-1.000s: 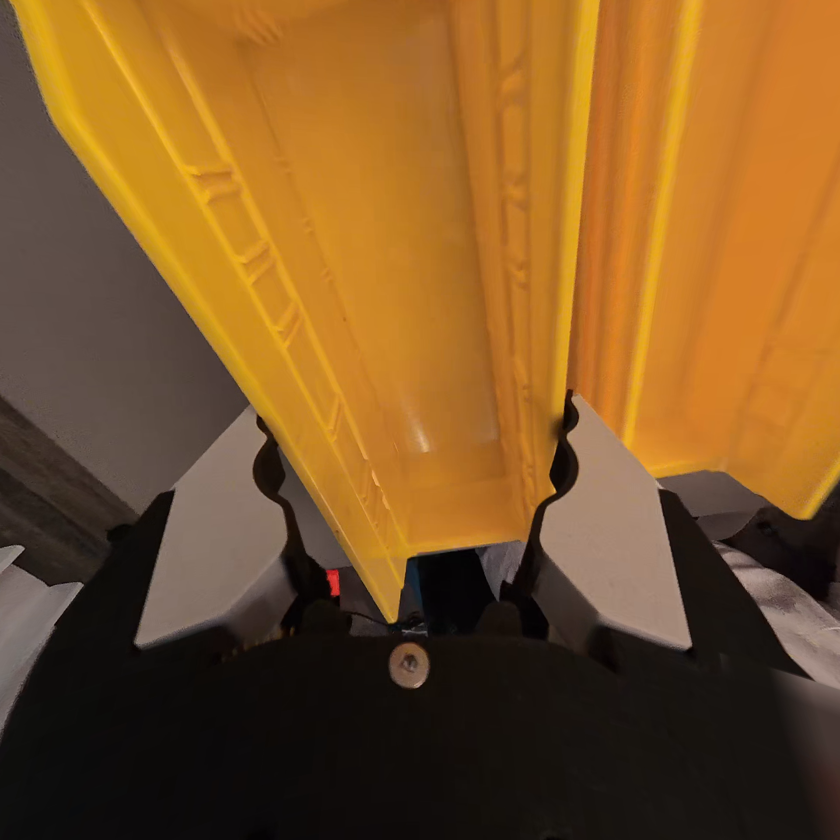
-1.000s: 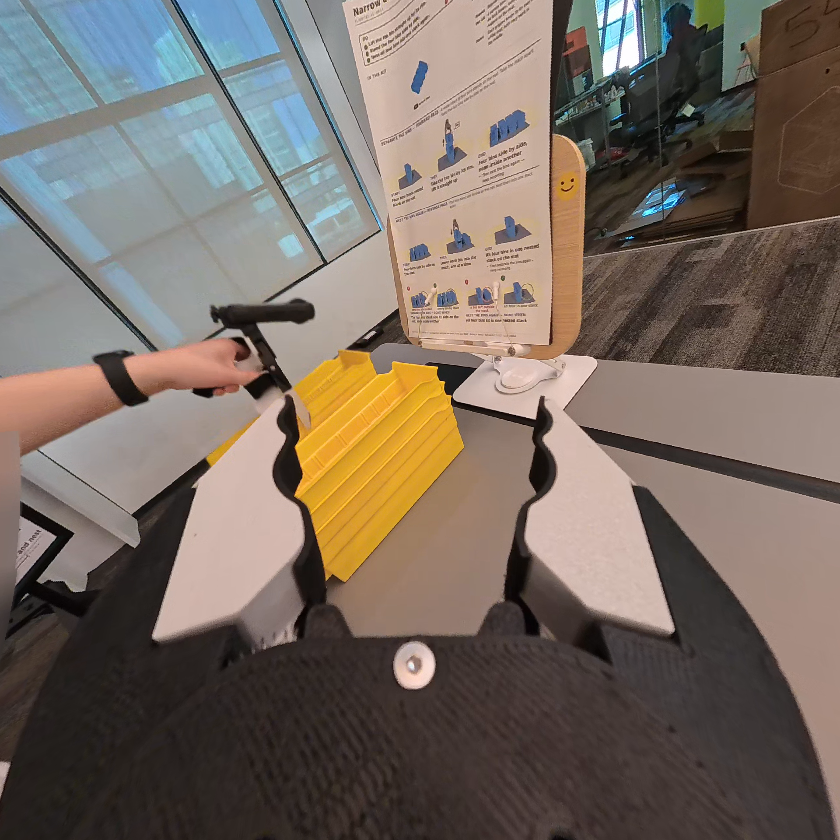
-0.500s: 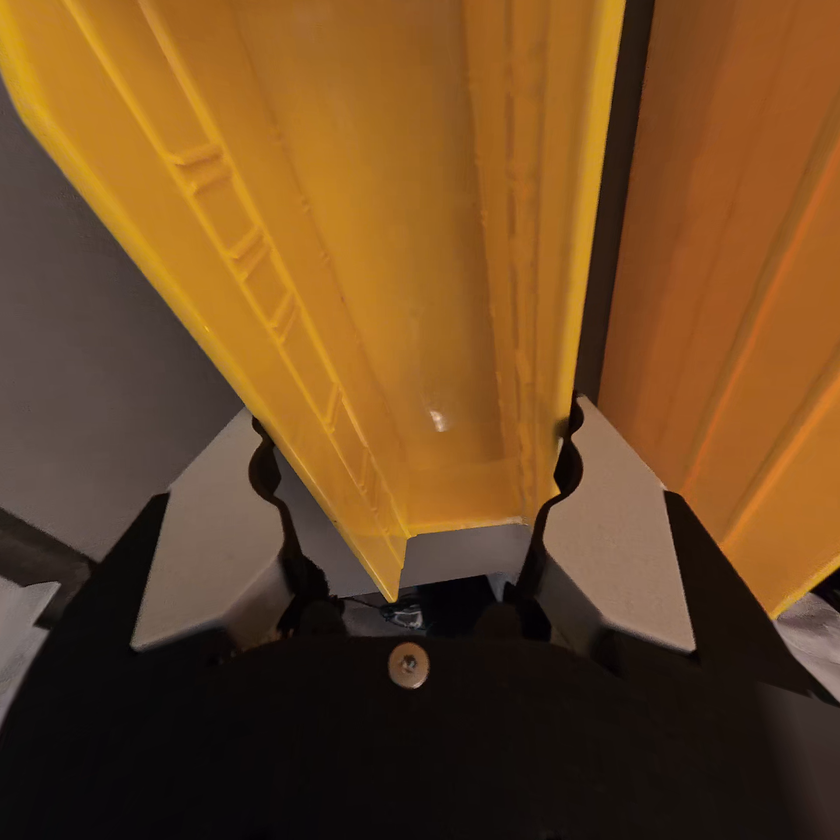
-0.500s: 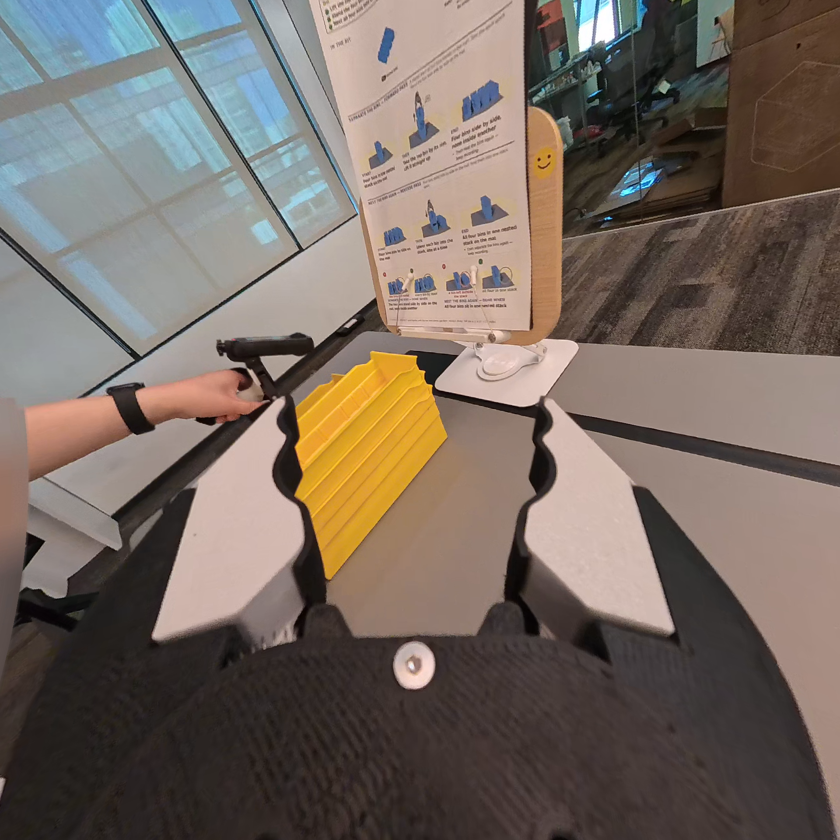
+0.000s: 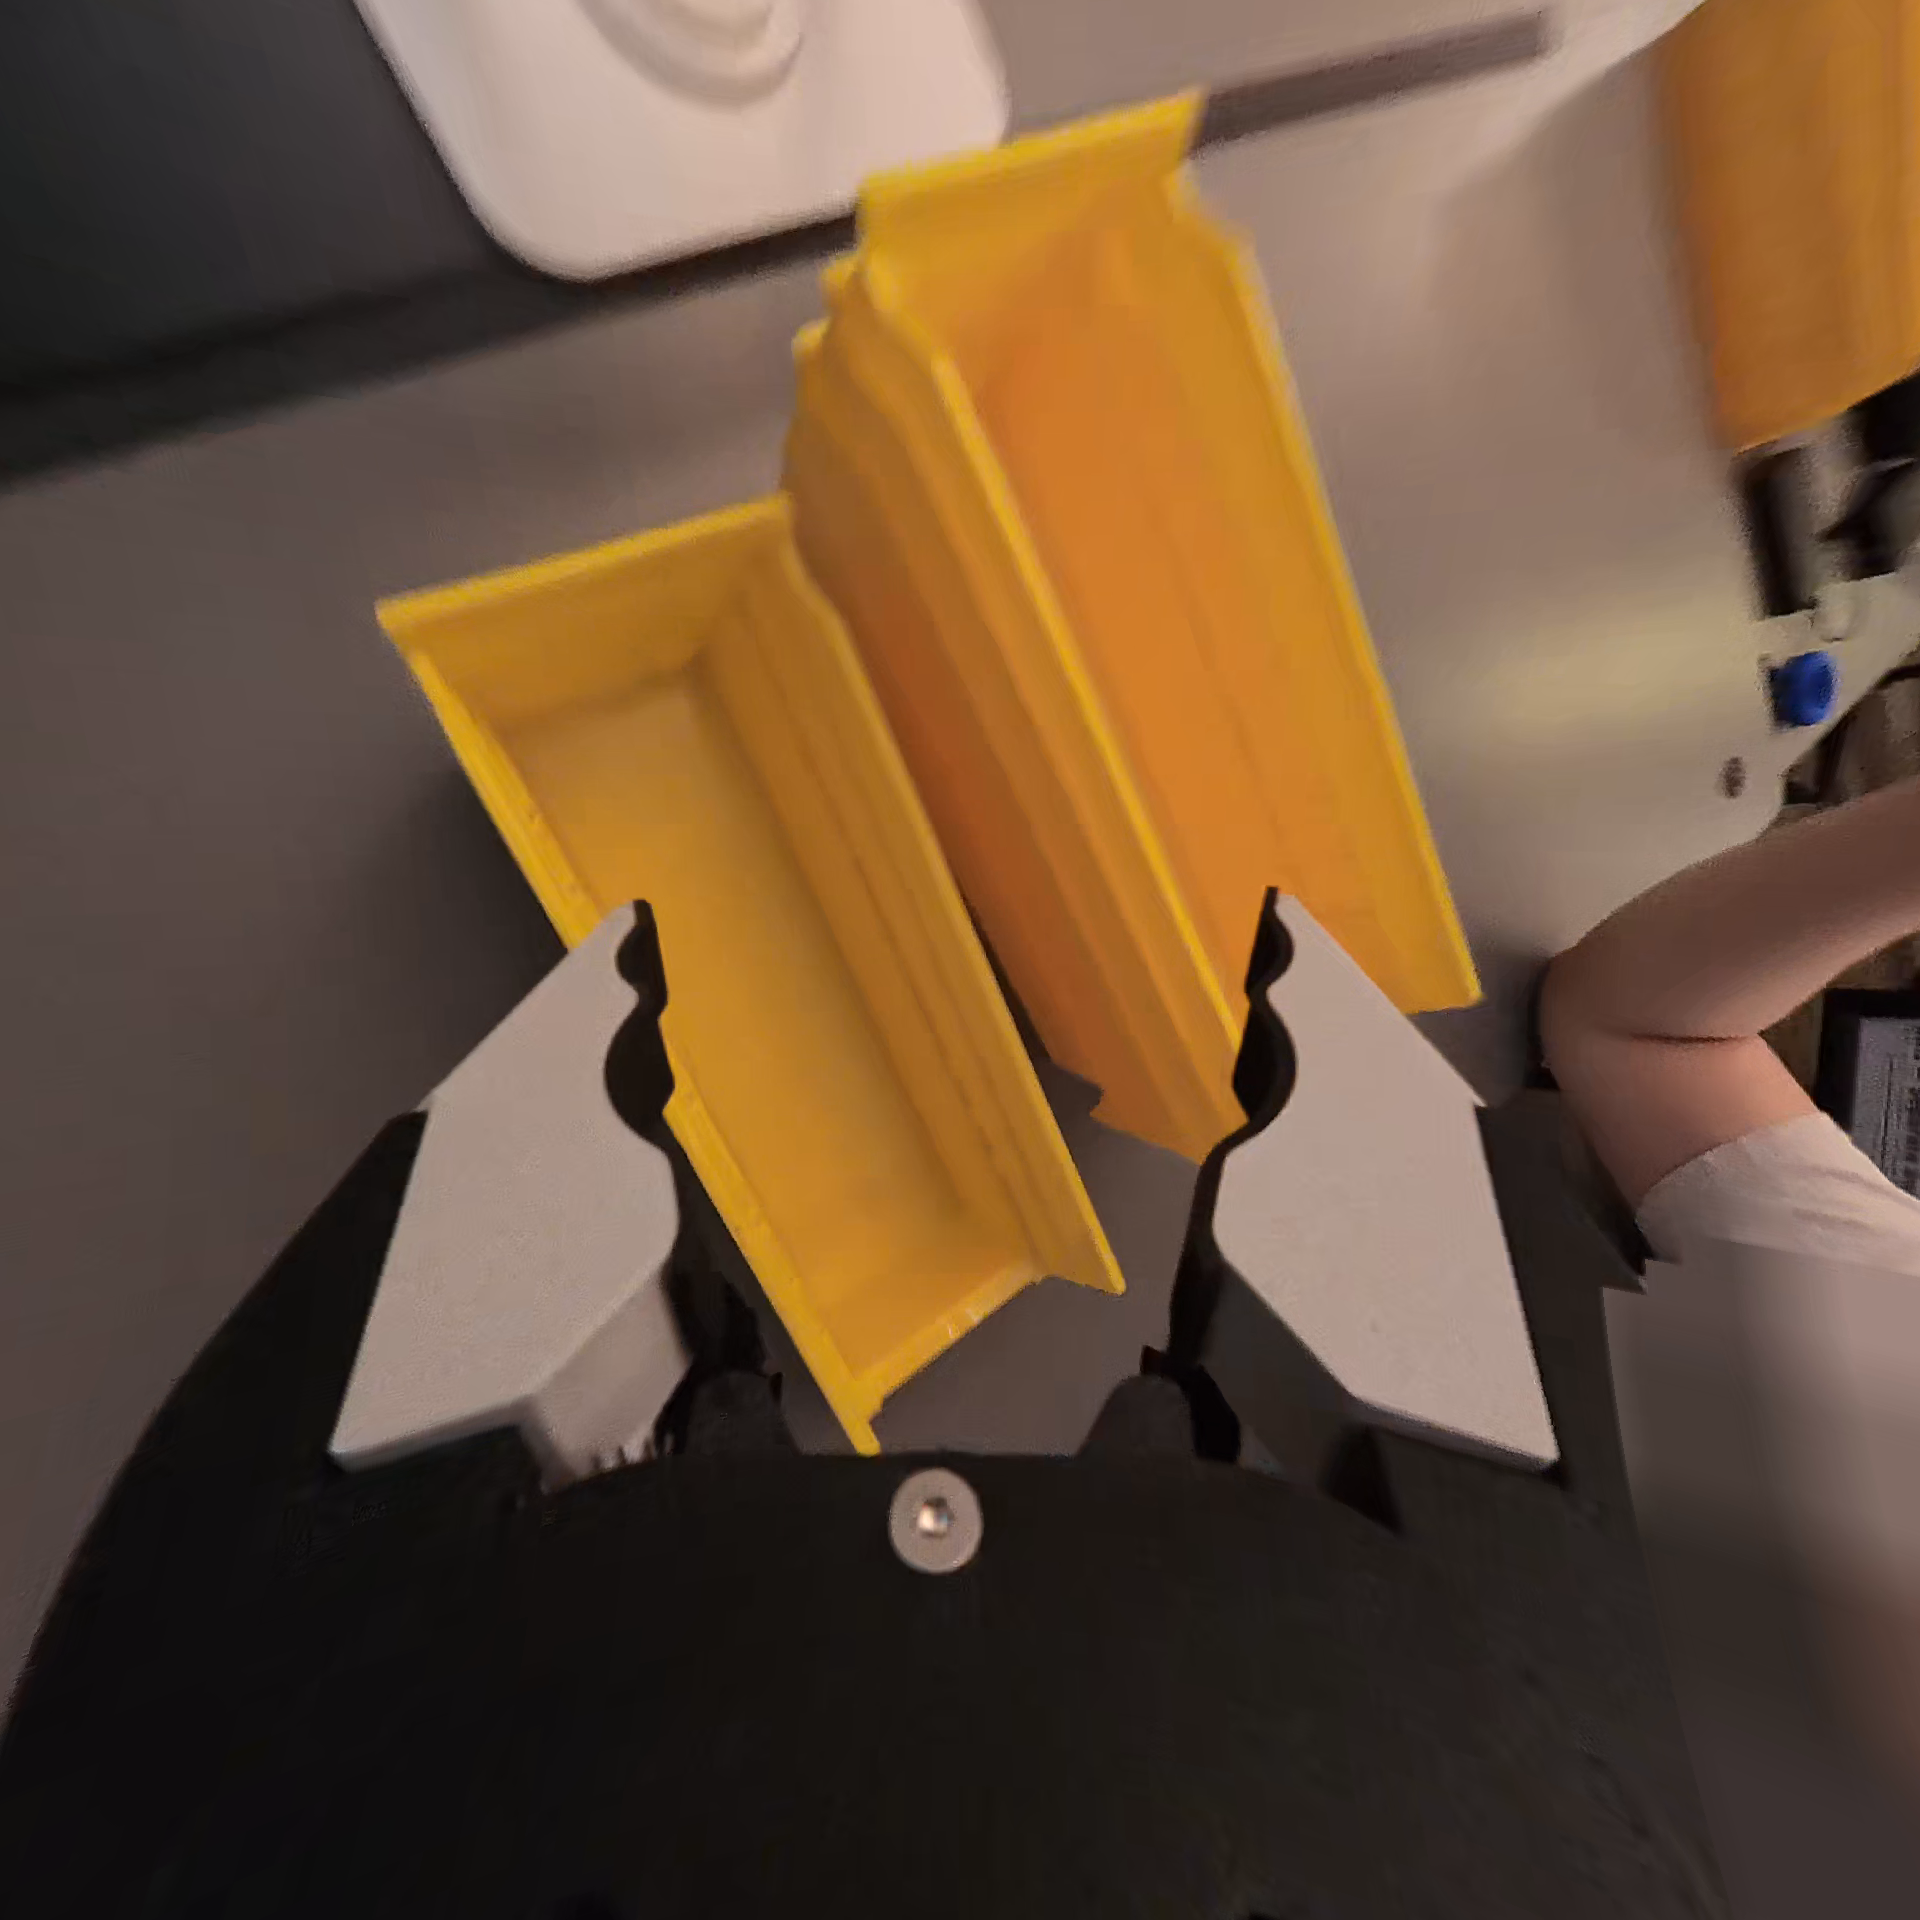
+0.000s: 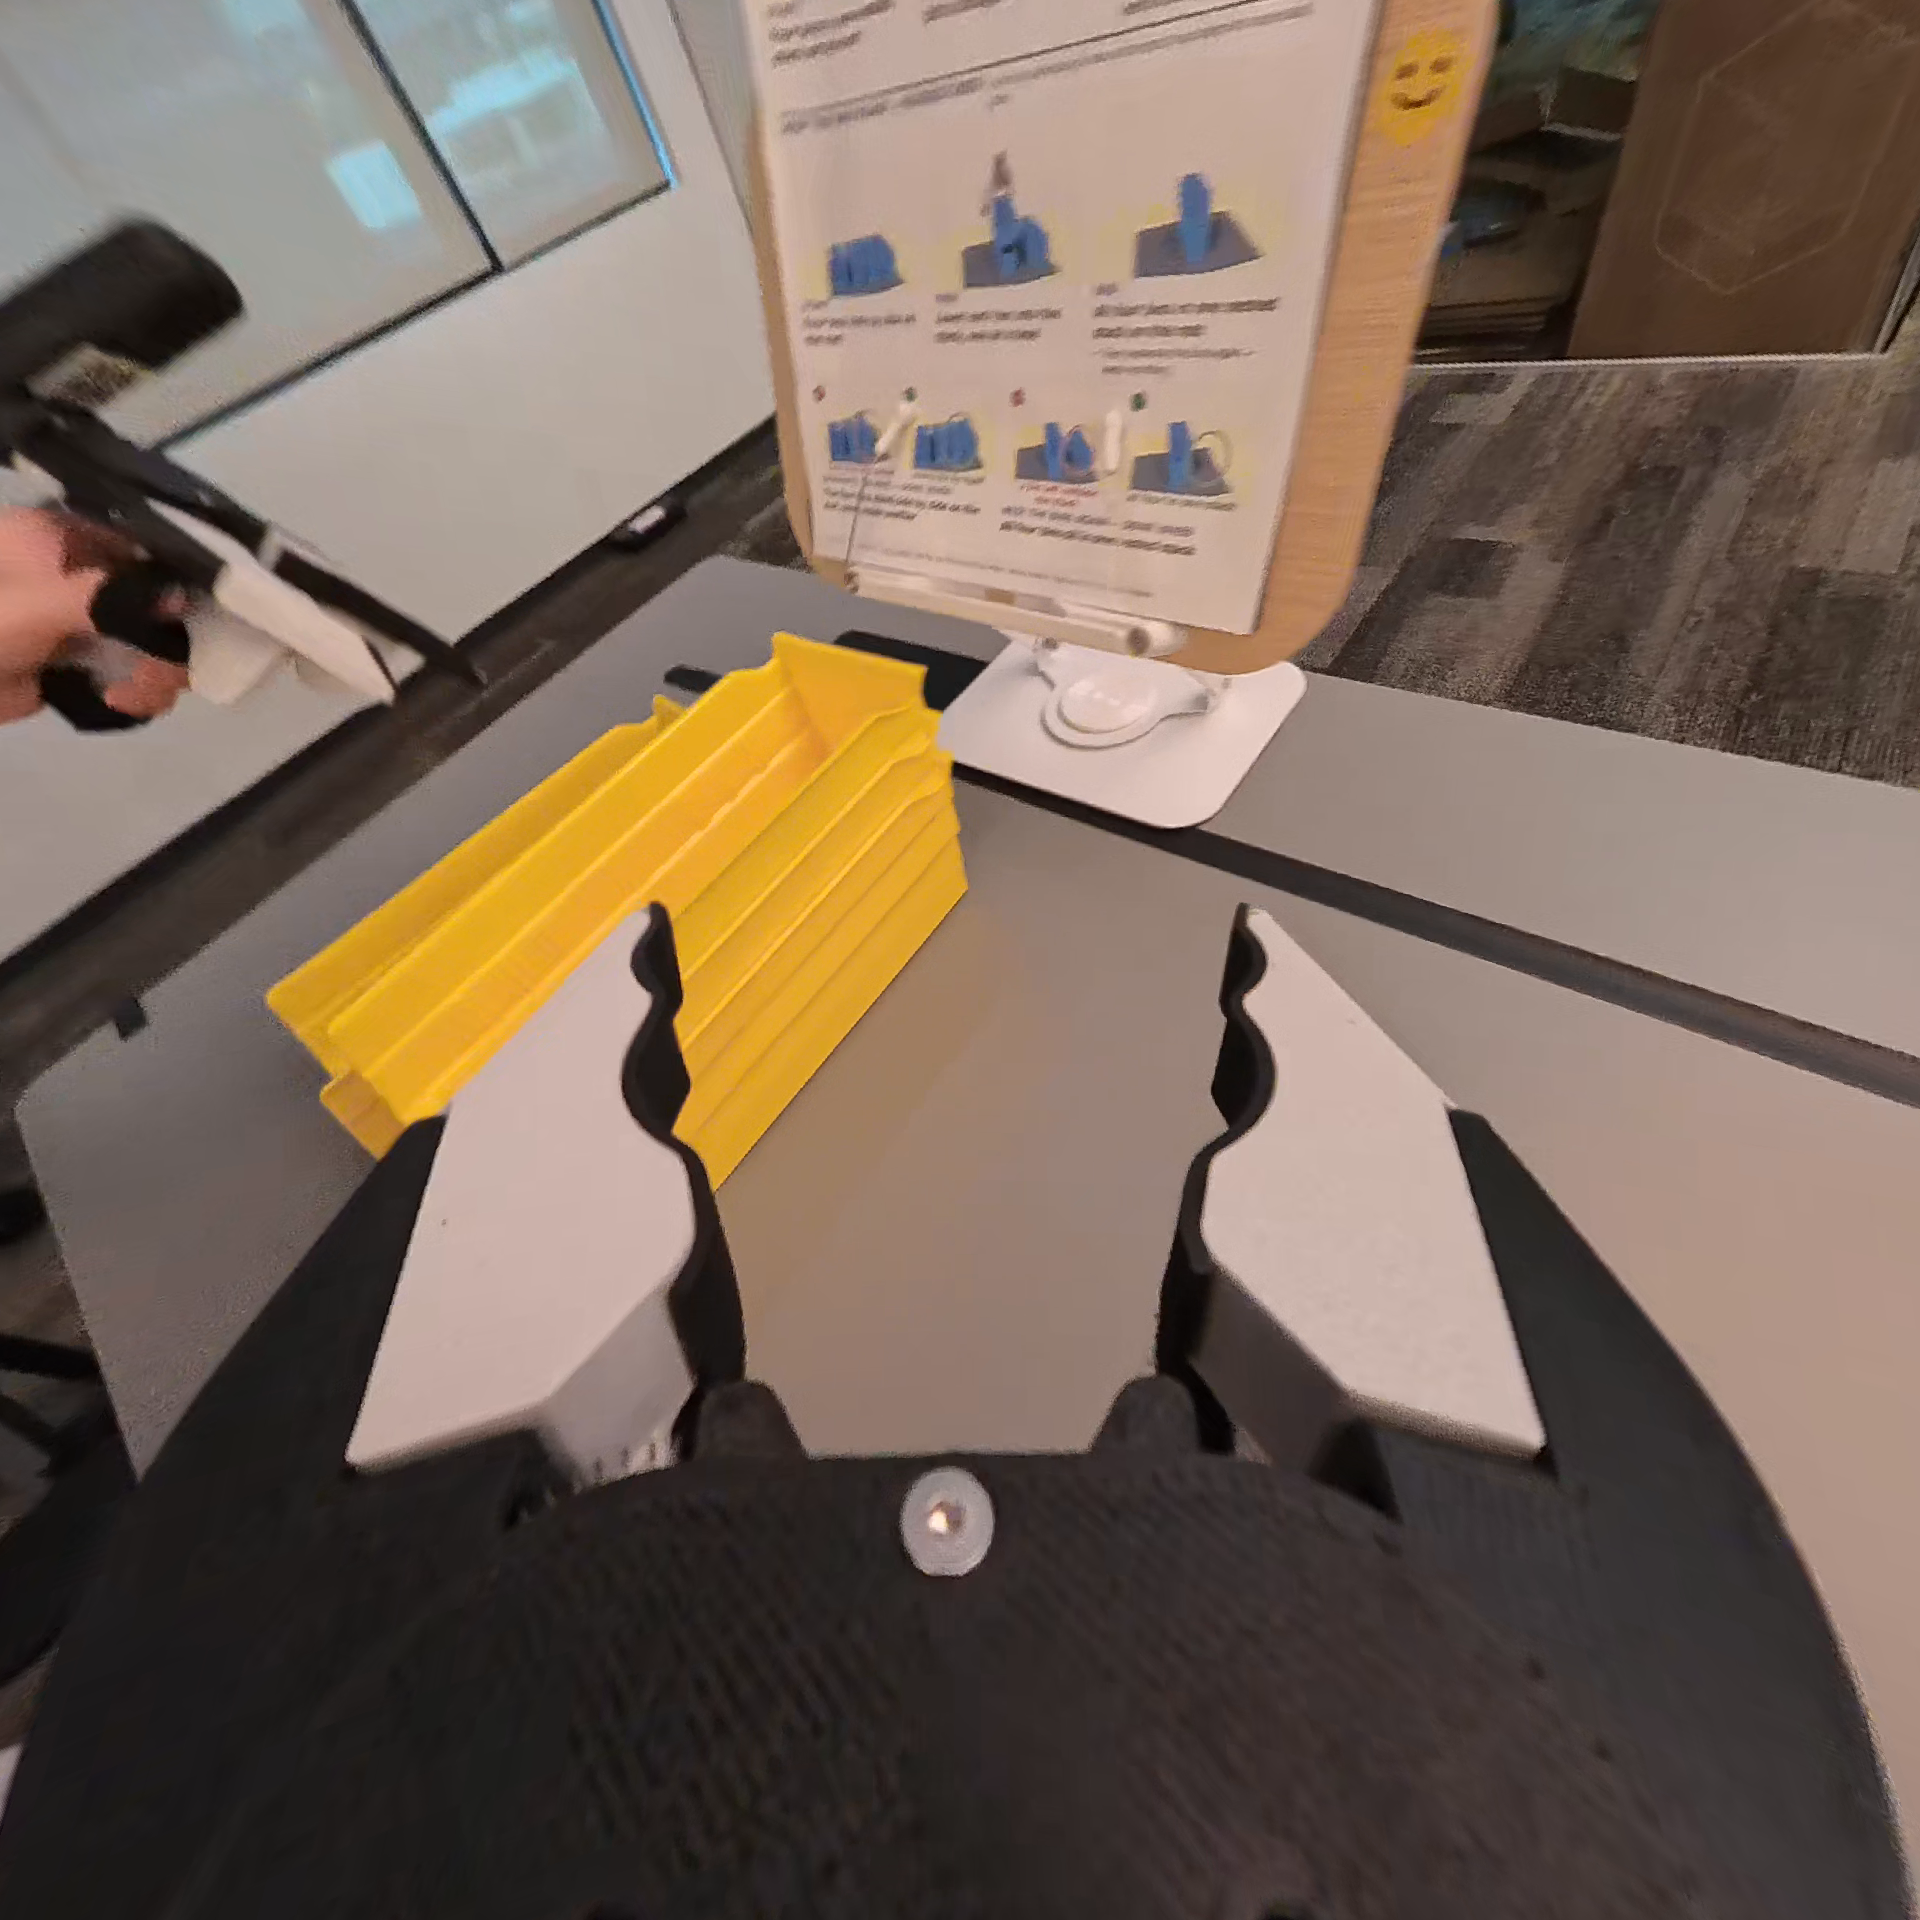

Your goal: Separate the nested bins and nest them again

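Our left gripper (image 5: 951, 914) hangs above the table (image 5: 208, 831) with its jaws spread wide and nothing clamped; seen from the right wrist it is raised well clear of the bins, off to their left (image 6: 416, 665), with a hand (image 6: 62, 623) on its grip. Looking down between its fingers we see a single yellow bin (image 5: 748, 935) lying open side up, and just to its right the nested stack (image 5: 1122, 623), taller and made of several bins set one inside another. The single bin and the stack lie side by side, close together; we cannot tell whether they touch.

Our right gripper (image 6: 940, 925) is also wide open and holds nothing; only bare table (image 6: 1039, 1091) shows between its pads. The stack (image 6: 727, 883) lies on the table just beyond and to the left of its left finger (image 6: 540, 1143), not in contact with it. The single bin (image 6: 468, 862) shows as a lower wall behind the stack.

Past the bins stands a white stand base (image 6: 1122, 727) carrying a wooden board (image 6: 1351, 364) with an instruction sheet (image 6: 1039, 312). A forearm (image 5: 1714, 987) reaches in at the right of the left wrist view.
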